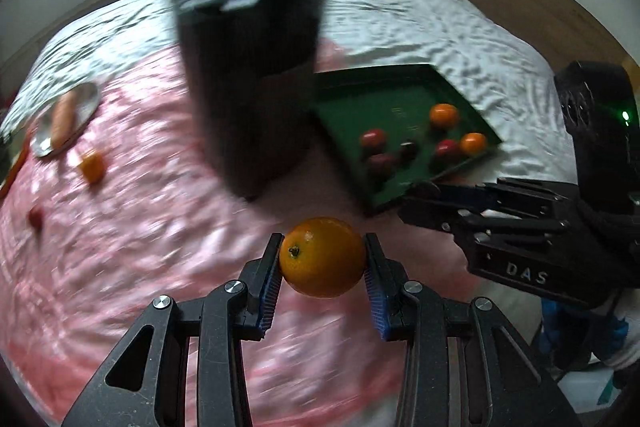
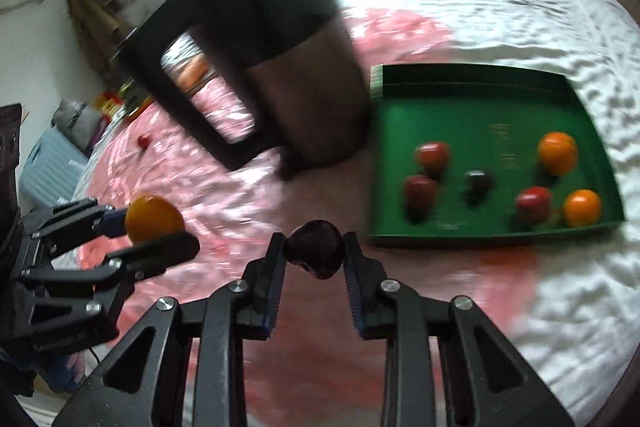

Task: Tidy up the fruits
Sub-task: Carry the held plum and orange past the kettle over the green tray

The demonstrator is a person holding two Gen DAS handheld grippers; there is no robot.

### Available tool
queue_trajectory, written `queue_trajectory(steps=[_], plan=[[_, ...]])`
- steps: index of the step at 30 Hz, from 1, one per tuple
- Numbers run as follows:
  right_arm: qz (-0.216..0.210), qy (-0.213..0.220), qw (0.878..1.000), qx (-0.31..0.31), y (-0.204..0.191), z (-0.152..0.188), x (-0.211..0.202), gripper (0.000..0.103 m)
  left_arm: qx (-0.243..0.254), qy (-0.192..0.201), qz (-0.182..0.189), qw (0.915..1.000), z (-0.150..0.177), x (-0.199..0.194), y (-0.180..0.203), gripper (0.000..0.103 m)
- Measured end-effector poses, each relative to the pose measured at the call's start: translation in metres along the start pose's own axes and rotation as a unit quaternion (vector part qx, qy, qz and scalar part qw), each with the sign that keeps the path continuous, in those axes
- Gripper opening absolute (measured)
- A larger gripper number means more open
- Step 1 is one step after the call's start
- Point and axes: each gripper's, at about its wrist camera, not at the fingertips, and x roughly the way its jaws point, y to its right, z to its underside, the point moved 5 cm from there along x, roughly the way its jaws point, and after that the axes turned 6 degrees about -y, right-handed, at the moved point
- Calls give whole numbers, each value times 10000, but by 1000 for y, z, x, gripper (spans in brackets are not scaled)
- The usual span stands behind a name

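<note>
Fruit, two oranges (image 2: 557,151) among red ones, lies in green tray (image 2: 472,83).

Daylit, heavy motion blur, fisheye warp

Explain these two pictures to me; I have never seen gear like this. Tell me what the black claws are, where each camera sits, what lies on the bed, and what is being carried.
There is no robot. A person holds one hand-held gripper in each hand, and each carries a wide-angle camera looking along its two fingers.

The left camera shows the left hand-held gripper shut on an orange. The right camera shows the right hand-held gripper shut on a dark fruit, perhaps a plum.

On the bed's pink blanket lies a green tray with six fruits: two orange, the rest red or dark. A black jug stands beside it. More fruit and a plate lie farther left.
</note>
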Motion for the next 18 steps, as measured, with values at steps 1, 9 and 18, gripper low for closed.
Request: queue_trajectory(steps=[1,9,18], plan=[[53,47,10000,47,11,-1,-5,44,55,-4,75,10000,-8,4,12,34],[392,416,9980,264,93,-26,-33,44,342,78,300,9989,-59,38,72,34],[706,851,9930,411,168,-81,-38,44,325,146,123,9993,-132,99,99,34]])
